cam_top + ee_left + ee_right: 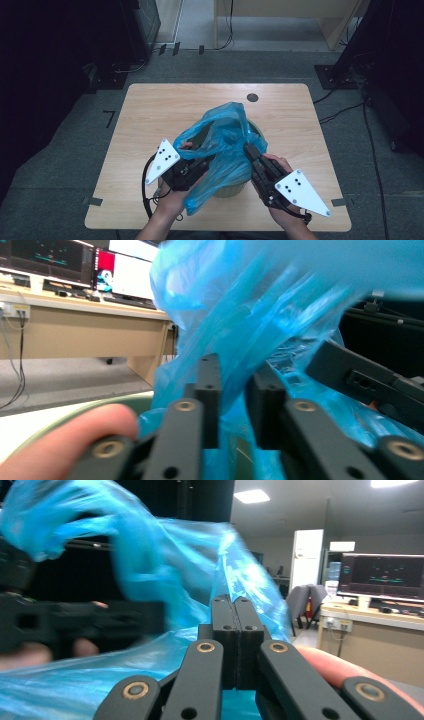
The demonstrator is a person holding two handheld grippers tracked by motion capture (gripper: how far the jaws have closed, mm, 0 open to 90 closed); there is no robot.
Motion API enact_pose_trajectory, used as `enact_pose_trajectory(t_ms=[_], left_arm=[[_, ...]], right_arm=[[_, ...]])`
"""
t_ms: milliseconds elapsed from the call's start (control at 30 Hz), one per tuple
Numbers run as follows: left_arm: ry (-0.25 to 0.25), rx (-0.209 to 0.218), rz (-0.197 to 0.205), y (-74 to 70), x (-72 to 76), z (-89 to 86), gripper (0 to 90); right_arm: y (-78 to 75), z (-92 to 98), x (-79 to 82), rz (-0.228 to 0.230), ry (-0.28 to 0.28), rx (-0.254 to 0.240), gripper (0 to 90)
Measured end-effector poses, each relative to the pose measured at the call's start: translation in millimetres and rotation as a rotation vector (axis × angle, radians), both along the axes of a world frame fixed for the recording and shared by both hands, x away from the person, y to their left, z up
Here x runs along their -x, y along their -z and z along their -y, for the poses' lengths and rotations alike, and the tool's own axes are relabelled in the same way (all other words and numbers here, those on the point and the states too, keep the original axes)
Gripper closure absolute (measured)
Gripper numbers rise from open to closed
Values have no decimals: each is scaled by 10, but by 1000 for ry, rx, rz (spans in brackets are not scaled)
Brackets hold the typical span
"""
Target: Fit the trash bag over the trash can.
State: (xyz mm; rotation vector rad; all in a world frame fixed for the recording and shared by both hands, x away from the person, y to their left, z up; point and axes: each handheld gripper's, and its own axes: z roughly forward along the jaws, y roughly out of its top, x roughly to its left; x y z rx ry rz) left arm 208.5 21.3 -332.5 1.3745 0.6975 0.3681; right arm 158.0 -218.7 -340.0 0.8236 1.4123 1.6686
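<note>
A thin blue plastic bag [225, 132] billows out of a small pale green bin [229, 190] near the table's front middle. My left gripper [204, 164] reaches the bag's left side; in the left gripper view its jaws [234, 385] stand close together with a bunched fold of the bag [250, 330] pressed between the pads. My right gripper [248, 149] holds the bag's right edge over the bin rim [258, 131]. In the right gripper view its jaws [233, 602] are tight together, pinching the film [165, 565]. Each gripper view shows the other gripper [360, 382] [75, 622] across the bag.
The wooden table [150, 115] has a round black hole [252, 97] near its far edge. Cables [345, 107] run over the grey floor on the right. A desk with monitors [75, 270] stands beyond the table.
</note>
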Motion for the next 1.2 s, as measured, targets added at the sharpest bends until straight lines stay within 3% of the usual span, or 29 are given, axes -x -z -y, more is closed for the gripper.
enact_pose_trajectory(t_ms=[100,267,400,500,767,933,1100,1200], left_arm=[[-20,3,27,19,32,-130,867],[-46,16,19,99,102,-320,878],[-36,15,43,180,205,-434,874],[-28,-6,51,295,301,-535,873],[-15,-7,-9,570,375,-792,873],[-21,-38,-6,699,377,-912,862],[-26,-62,-58,923,273,-940,840],[-44,-48,-92,980,189,-963,830]], right_arm=[[23,130,27,-5,27,-3,900],[107,325,98,-10,65,7,900],[207,410,170,-30,70,11,900],[310,457,248,-33,72,43,900],[540,634,328,-83,103,73,900],[668,741,272,-119,118,91,900],[751,814,210,-143,130,100,900],[788,825,149,-162,131,109,900]])
